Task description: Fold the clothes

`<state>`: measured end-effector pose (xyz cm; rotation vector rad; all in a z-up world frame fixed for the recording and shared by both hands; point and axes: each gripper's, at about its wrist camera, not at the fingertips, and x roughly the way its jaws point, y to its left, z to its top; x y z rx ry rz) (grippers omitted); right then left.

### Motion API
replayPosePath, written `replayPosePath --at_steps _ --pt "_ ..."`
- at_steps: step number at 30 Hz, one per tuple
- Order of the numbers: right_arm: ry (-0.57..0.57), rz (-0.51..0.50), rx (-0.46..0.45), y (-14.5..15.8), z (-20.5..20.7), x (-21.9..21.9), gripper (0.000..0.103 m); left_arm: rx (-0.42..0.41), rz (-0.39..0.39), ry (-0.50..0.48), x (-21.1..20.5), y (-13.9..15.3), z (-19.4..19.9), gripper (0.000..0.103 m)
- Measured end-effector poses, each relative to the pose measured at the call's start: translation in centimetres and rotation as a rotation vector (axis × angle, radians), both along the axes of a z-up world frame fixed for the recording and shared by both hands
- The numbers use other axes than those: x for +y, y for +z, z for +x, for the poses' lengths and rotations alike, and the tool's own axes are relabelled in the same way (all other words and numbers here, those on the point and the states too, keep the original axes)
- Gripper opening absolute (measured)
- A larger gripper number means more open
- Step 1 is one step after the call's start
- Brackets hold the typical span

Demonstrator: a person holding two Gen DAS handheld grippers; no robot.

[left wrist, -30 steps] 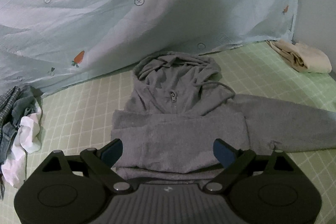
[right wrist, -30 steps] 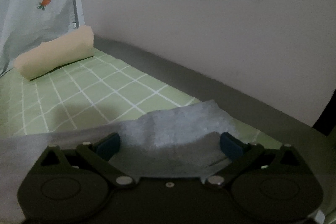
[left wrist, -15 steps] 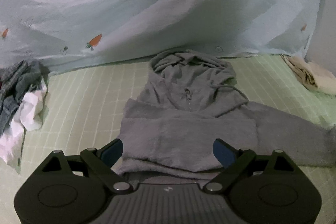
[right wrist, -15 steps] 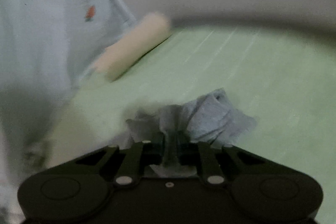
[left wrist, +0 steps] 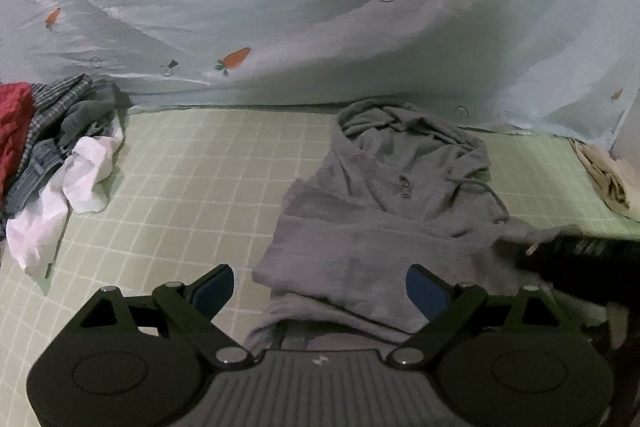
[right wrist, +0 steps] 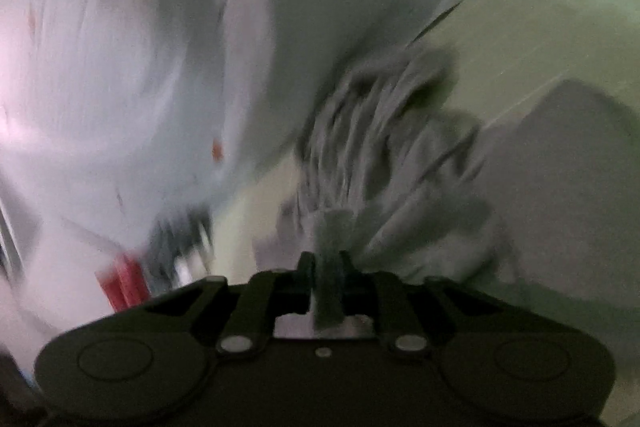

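- I see the grey fleece zip-up hoodie [left wrist: 384, 227] lying flat on the pale green sheet with a white grid [left wrist: 192, 187], its hood [left wrist: 400, 131] up against the draped light blue cloth printed with small carrots [left wrist: 280, 7].
- One sleeve [left wrist: 360, 259] is folded across the chest, below the zip pull.
- My left gripper [left wrist: 320, 289] hangs over the hoodie's lower hem with its blue-padded jaws spread wide; nothing sits between the pads, and only the hem shows in the gap.
- My right gripper [right wrist: 327, 263] has its jaws drawn close together on a bunched strip of the hoodie's grey fabric [right wrist: 329, 267], which stands up between the fingers. The jaws have just been easing apart a little, yet the cloth is still pinched there.
- The right wrist view is badly smeared, so I can make out the crumpled hood [right wrist: 380, 115] ahead of that gripper and little finer than that.
- In the left wrist view the right gripper comes in as a dark blurred shape [left wrist: 580, 259] at the hoodie's right edge.
- A heap of mixed clothes, red, plaid, denim and white [left wrist: 52, 163], sits at the left edge of the sheet, well apart from the hoodie.
- A folded cream cloth [left wrist: 604, 175] lies at the far right, near the wall.
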<state>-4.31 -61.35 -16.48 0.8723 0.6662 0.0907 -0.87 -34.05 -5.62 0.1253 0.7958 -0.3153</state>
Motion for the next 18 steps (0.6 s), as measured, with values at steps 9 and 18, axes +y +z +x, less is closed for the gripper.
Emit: replayPosePath --at_steps 9,18 --pt "-0.177 -0.093 -0.001 1.5 -5.1 -2.8 0.103 0.053 0.012 -0.053 -1.6 -1.1 0.4 0.097" --pt "-0.489 -0.476 0.127 0.8 -10.9 -6.4 0.103 0.091 0.081 -0.296 -8.4 -2.9 0.2 0.097"
